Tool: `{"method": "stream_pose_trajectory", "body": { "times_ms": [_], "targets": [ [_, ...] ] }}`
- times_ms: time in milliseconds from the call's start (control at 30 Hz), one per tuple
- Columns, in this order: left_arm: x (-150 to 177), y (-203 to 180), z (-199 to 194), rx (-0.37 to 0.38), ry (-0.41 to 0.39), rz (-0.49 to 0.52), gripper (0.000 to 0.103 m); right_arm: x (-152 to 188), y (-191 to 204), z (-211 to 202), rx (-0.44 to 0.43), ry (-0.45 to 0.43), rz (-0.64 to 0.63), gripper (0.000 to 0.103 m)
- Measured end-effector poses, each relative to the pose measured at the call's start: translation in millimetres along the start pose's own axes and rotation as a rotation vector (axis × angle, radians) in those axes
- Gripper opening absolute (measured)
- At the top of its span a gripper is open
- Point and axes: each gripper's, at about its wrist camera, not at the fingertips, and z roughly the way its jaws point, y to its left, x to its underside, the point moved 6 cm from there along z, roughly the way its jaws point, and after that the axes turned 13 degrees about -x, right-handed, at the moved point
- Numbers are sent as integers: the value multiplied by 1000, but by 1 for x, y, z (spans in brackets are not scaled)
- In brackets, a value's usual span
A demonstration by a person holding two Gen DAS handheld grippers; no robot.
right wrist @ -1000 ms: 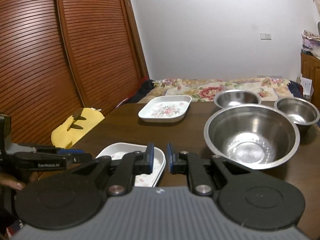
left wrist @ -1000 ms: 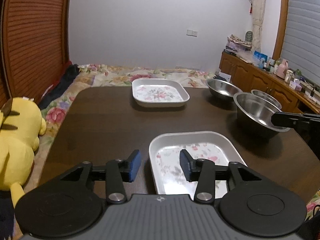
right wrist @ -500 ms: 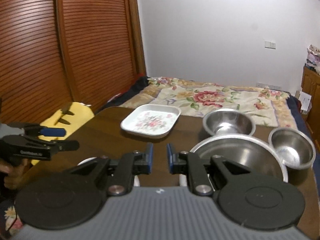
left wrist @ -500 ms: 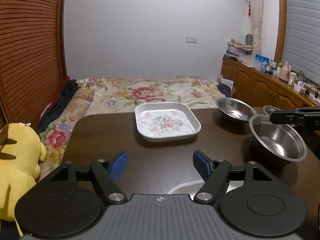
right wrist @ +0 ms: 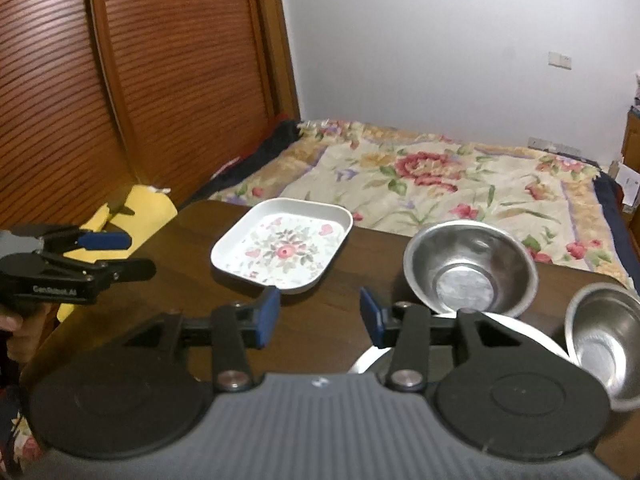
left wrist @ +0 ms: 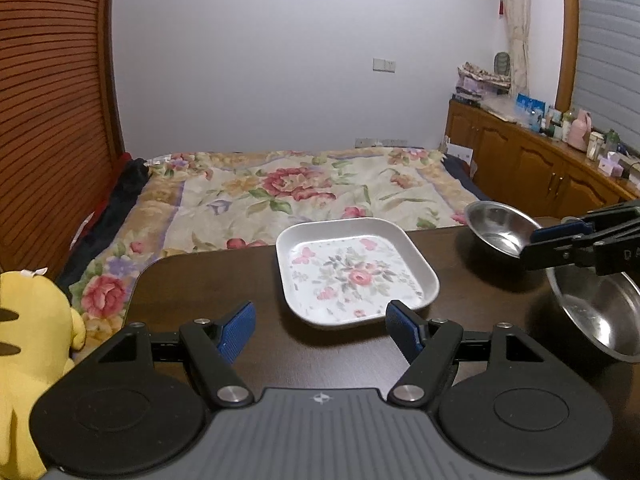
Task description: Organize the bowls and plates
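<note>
A white square floral plate [left wrist: 354, 270] lies near the far edge of the dark table [left wrist: 192, 292]; it also shows in the right wrist view [right wrist: 282, 246]. My left gripper [left wrist: 320, 330] is open and empty just before the plate. My right gripper [right wrist: 318, 316] is open and empty, between the plate and a steel bowl [right wrist: 470, 266]. A smaller steel bowl [right wrist: 604, 332] stands at the right. A large steel bowl's rim [right wrist: 520, 328] shows under the right gripper. In the left wrist view the far bowl [left wrist: 498, 230] and the large bowl [left wrist: 600, 320] show at the right.
A bed with a floral quilt [left wrist: 300, 188] lies beyond the table. A yellow plush toy [left wrist: 28, 340] sits off the table's left edge. A wooden wardrobe [right wrist: 140, 80] stands left, a cluttered sideboard [left wrist: 540, 152] right.
Both grippers moved forward toward the far plate. The near floral plate has dropped out of both views. The left gripper opened wider, and the right gripper went from nearly shut to open.
</note>
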Motion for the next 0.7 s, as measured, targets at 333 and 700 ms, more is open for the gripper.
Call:
{"method": "stream_pose_trajectory", "body": {
  "times_ms": [333,700],
  "targets": [
    [-14,6,56,36,49,-9,69,-25,-17,59,-36,113,34,46],
    [-9,12,94,55,101,-31,53,-30,-36,112,-69,221,103,46]
  ]
}}
